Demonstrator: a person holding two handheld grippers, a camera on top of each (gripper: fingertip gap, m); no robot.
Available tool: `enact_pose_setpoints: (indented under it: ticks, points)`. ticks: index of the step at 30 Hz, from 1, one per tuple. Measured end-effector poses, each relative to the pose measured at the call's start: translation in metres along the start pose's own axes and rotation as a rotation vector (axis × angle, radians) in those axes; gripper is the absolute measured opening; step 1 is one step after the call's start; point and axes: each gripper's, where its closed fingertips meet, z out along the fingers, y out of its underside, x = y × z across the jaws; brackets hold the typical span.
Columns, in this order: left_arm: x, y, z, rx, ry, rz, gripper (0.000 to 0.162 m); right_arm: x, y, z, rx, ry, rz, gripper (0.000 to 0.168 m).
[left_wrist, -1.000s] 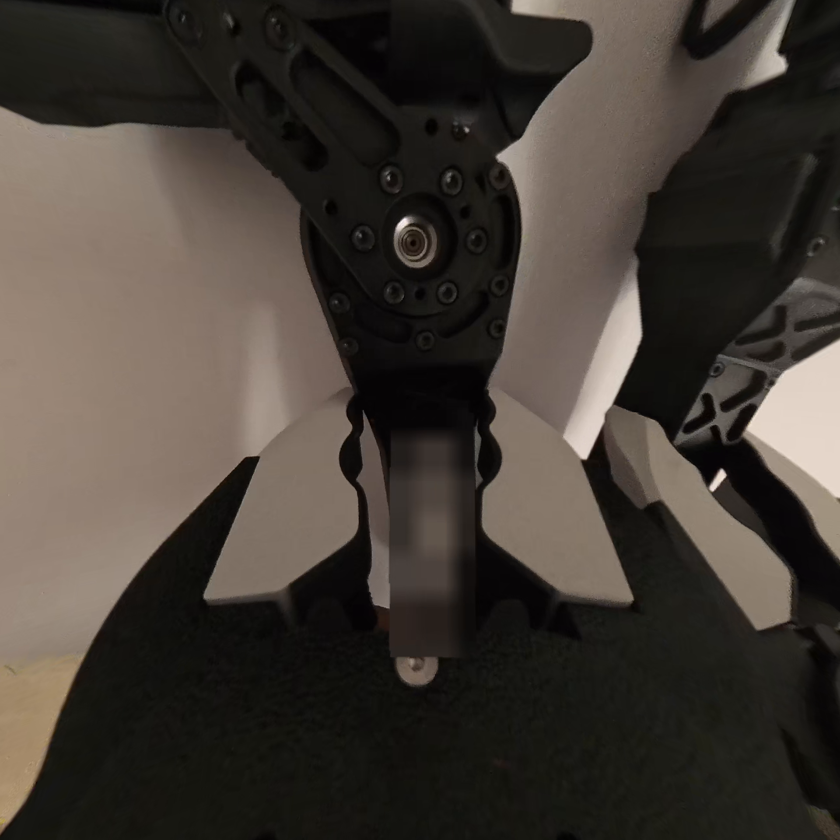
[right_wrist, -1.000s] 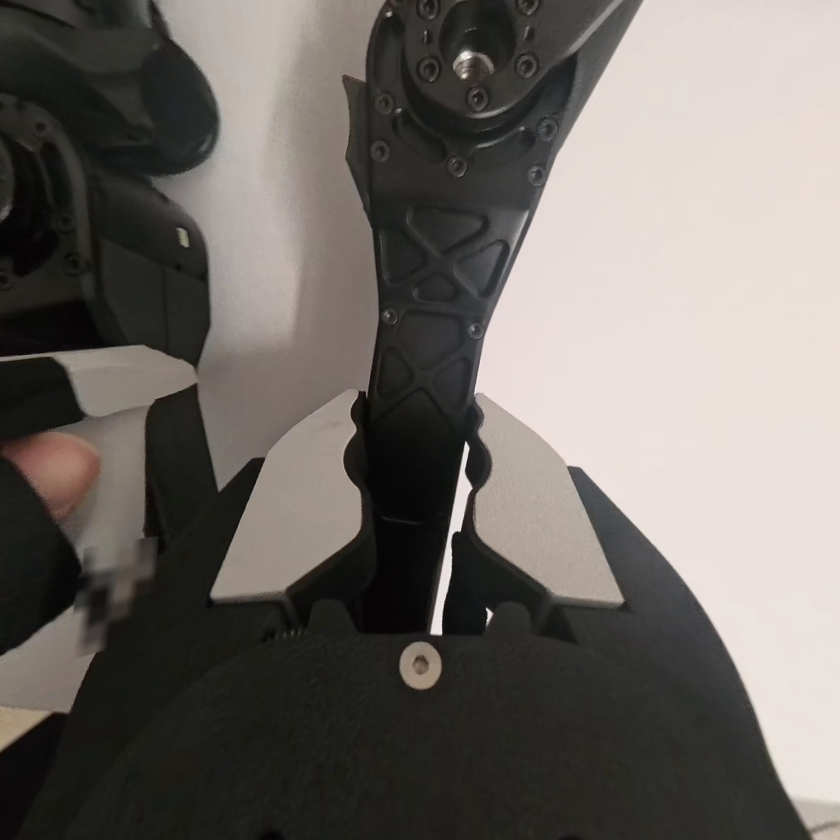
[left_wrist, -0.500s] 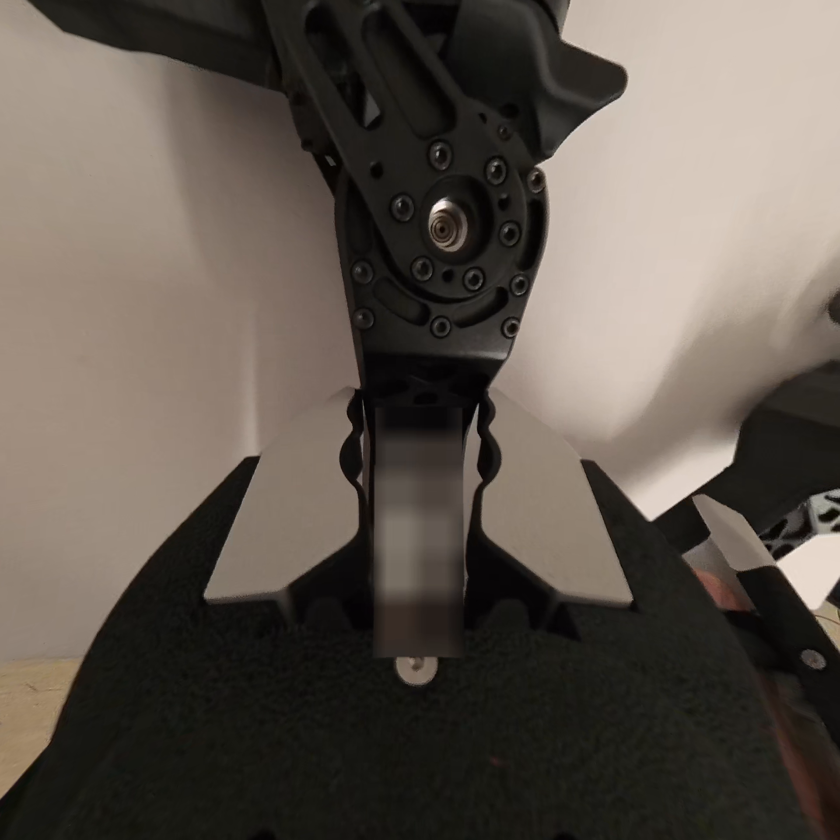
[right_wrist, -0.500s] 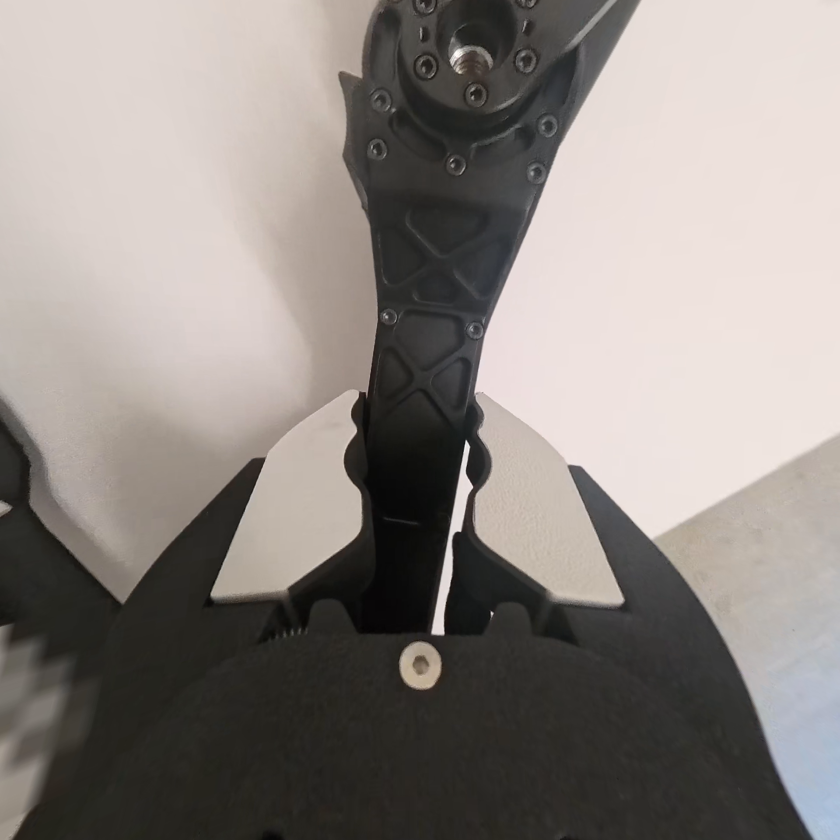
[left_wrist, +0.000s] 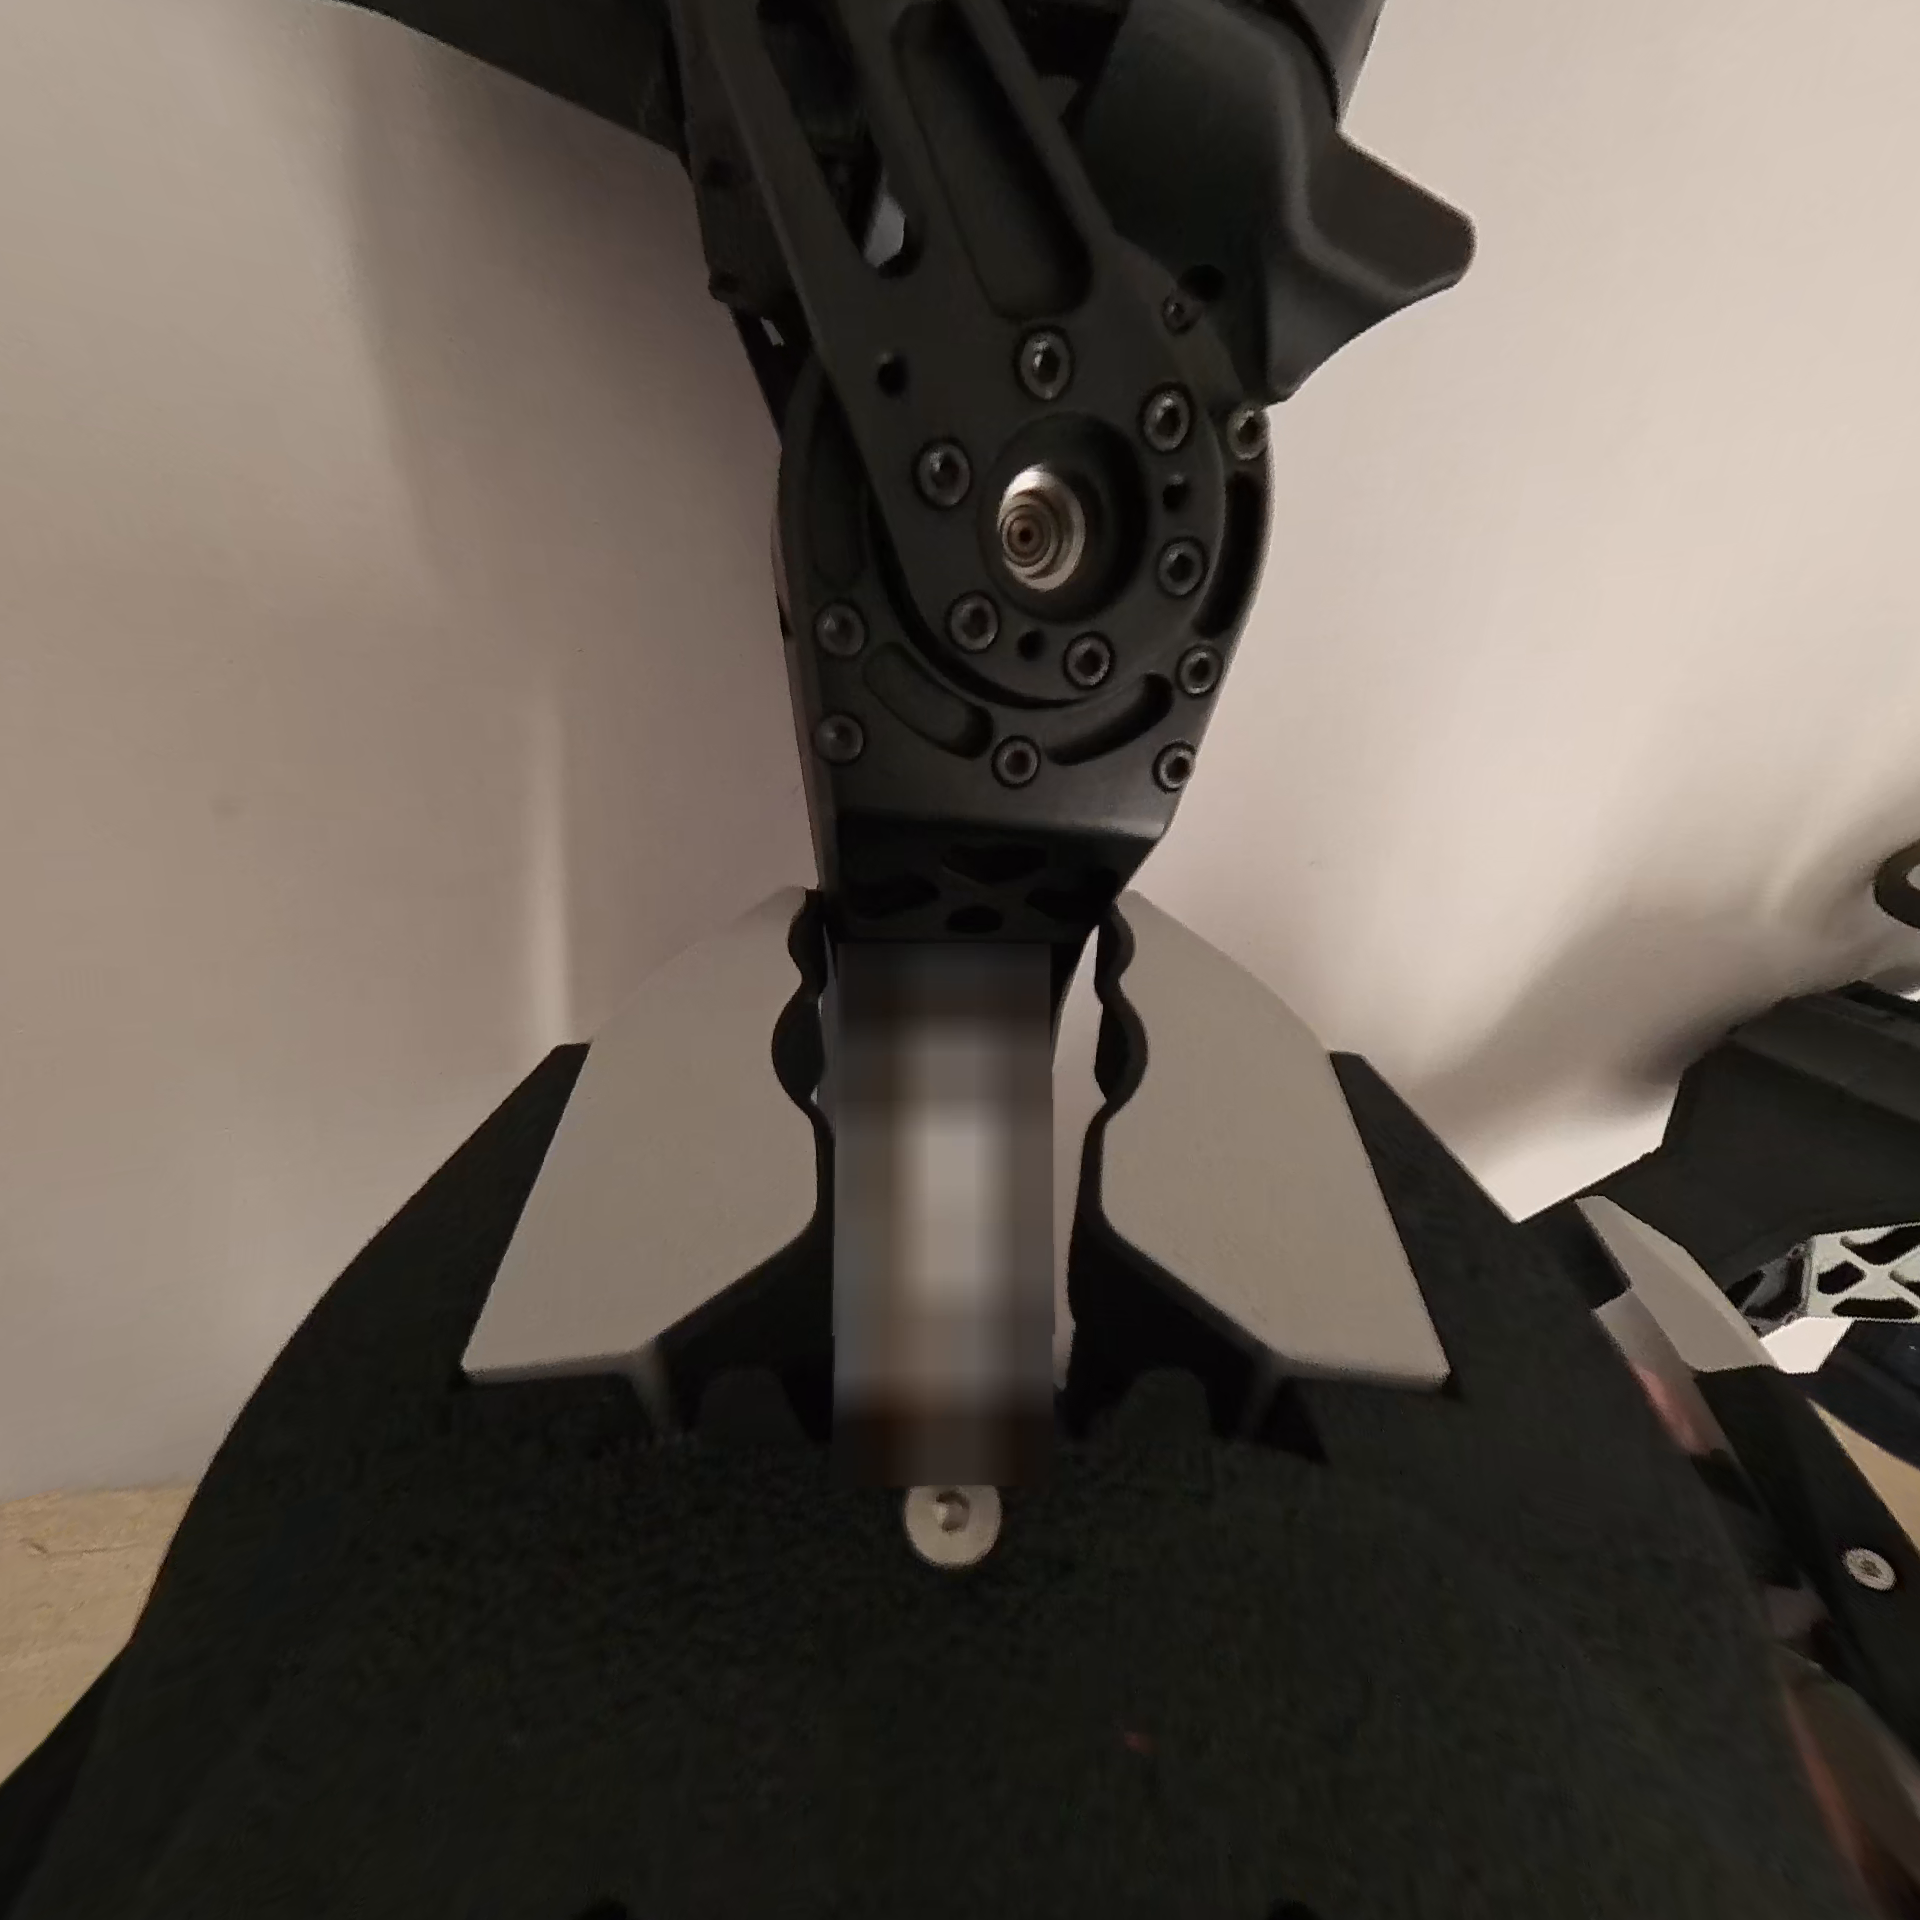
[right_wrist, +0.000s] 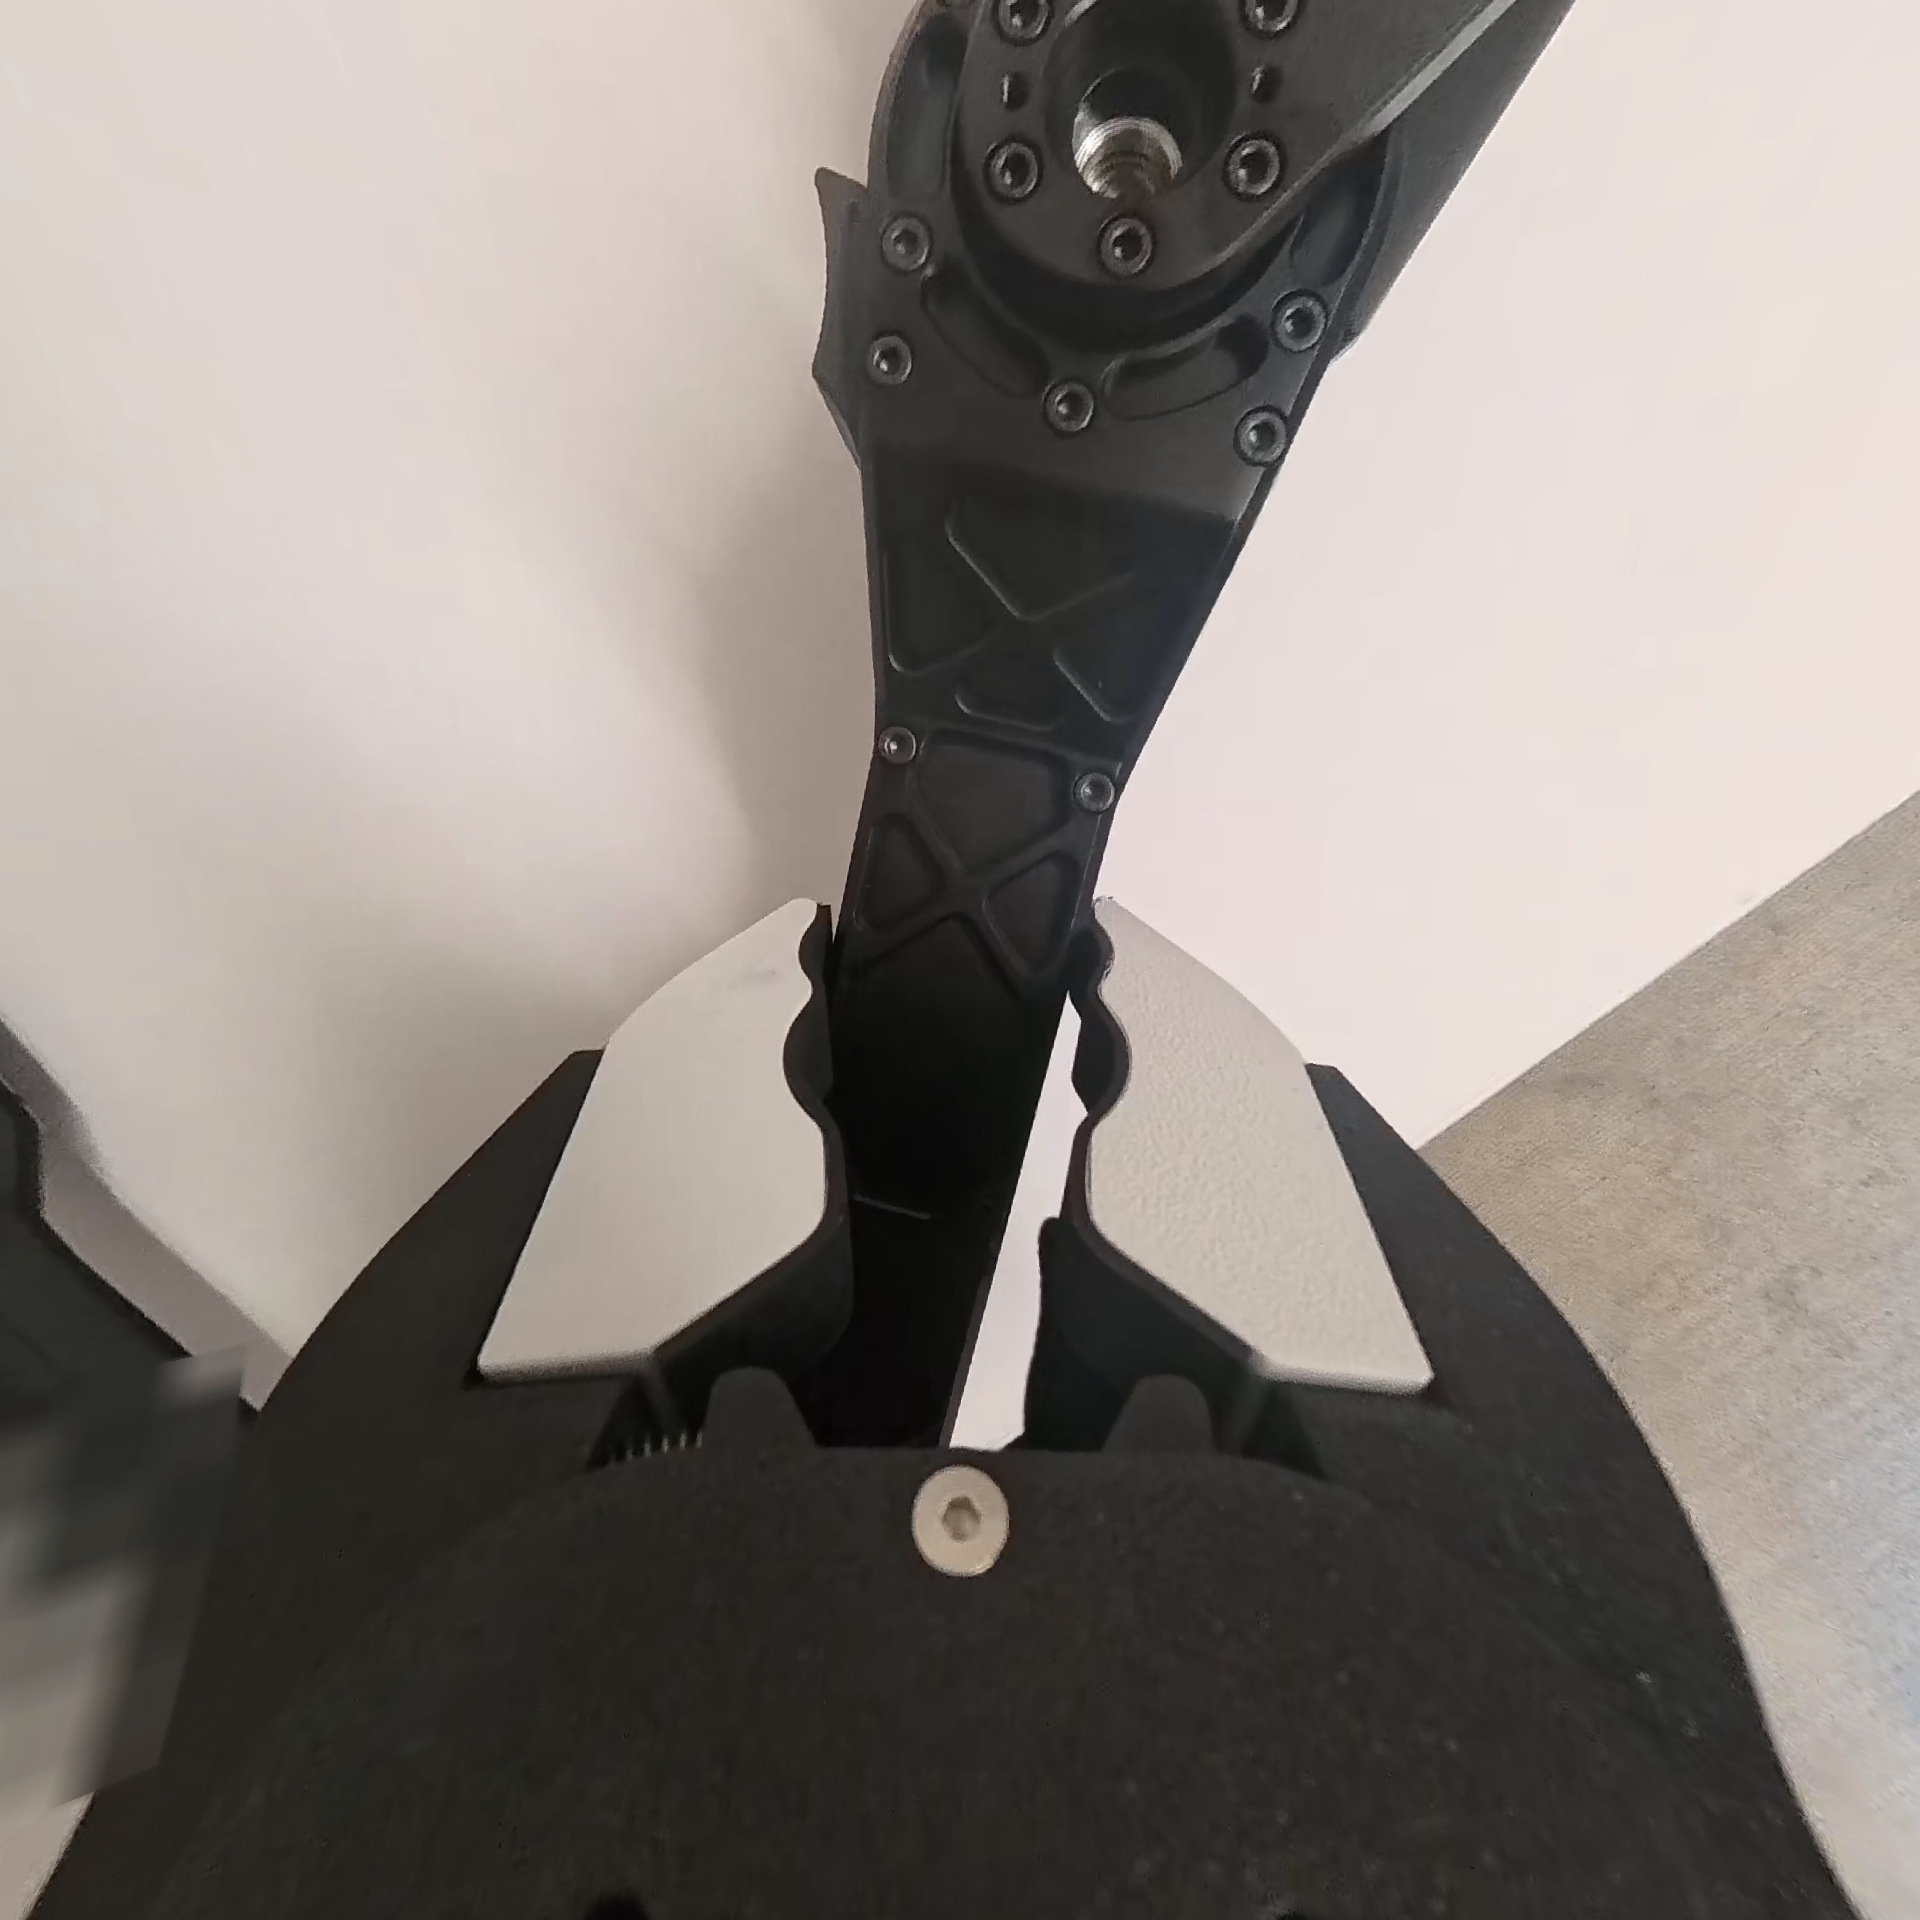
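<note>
In the left wrist view my left gripper (left_wrist: 961, 935) is shut on the lower end of a black jointed arm piece (left_wrist: 1039, 675). The piece has a round bolted hub and rises straight ahead. A blurred patch covers the strip between the fingers. In the right wrist view my right gripper (right_wrist: 956, 935) is shut on a black ribbed strut (right_wrist: 997, 644) with a bolted hub at its top. Its left finger (right_wrist: 665, 1143) lies flat along the strut and the right finger touches it near the tip. The right gripper's finger (left_wrist: 1662, 1309) shows at the left view's right edge.
A white wall (left_wrist: 364, 623) fills the background of both views. A pale wooden surface (left_wrist: 73, 1579) shows at the lower left of the left wrist view. A grey speckled floor (right_wrist: 1662, 1143) lies at the right of the right wrist view.
Both grippers stay shut on the black pieces. In the left view the right gripper has dropped to the lower right edge. In the right view the hand and left gripper slid off left, and grey floor appeared.
</note>
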Motion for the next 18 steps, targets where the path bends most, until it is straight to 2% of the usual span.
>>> enact_pose_setpoints:
  ticks: [8, 18]
  points:
    - [-0.013, -0.012, 0.000, 0.002, -0.067, -0.089, 0.049, -0.011, -0.025, 0.012, -0.031, -0.035, -0.012, 0.043]
    - [-0.044, -0.044, 0.000, 0.021, -0.125, -0.175, 0.053, -0.063, -0.057, 0.032, -0.041, -0.117, -0.144, 0.044]
